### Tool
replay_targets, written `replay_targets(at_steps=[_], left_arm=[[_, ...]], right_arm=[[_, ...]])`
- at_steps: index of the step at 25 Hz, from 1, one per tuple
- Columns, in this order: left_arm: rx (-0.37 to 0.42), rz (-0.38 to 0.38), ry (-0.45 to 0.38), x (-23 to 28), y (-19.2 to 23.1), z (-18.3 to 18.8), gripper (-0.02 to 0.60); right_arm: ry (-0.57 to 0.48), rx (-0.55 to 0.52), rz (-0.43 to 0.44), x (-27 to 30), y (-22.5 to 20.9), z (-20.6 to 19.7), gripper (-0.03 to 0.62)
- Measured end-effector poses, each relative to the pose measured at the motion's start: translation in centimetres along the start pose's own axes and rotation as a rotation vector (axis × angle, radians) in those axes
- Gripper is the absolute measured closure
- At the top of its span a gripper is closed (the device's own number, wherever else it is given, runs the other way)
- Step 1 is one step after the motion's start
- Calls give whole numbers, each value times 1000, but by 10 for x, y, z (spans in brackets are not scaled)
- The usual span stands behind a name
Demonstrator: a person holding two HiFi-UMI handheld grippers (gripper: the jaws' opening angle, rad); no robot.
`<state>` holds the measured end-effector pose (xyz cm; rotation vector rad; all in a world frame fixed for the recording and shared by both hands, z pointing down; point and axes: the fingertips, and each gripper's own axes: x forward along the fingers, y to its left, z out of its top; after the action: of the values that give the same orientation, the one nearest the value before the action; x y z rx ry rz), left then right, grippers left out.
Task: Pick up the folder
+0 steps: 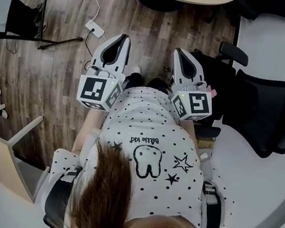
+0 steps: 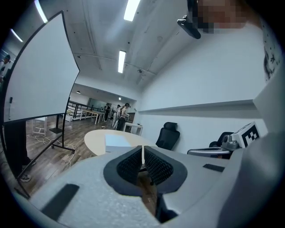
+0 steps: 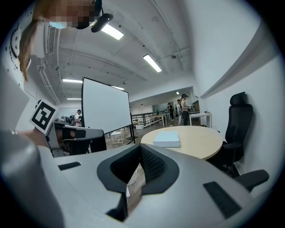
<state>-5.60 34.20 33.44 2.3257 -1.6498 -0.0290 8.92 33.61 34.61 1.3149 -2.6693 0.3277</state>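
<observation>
Wood-plank floor (image 1: 49, 72) lies under both tips. A flat white board (image 3: 104, 107) on a dark stand is ahead-left of my right fingers. The round table (image 3: 200, 142), with a smooth pale top, is ahead of both tips and well apart from them. A black high-back chair (image 3: 236, 129) stands to the right of the table. The folder (image 3: 167, 139) is a flat pale-blue rectangle lying on the tabletop, ahead of my right fingers and slightly right. On the left gripper (image 2: 143, 151) and right gripper (image 3: 140, 149), the ribbed black pads are pressed together with nothing between them.
</observation>
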Motion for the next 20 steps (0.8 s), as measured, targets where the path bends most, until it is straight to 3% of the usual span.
replay_targets(at_steps=[10, 20], left_arm=[[-39, 36, 29, 3, 32, -7, 554], [-47, 32, 49, 24, 35, -8, 554]], right_arm=[[36, 15, -2, 23, 4, -5, 588], [54, 21, -1, 41, -13, -4, 588]])
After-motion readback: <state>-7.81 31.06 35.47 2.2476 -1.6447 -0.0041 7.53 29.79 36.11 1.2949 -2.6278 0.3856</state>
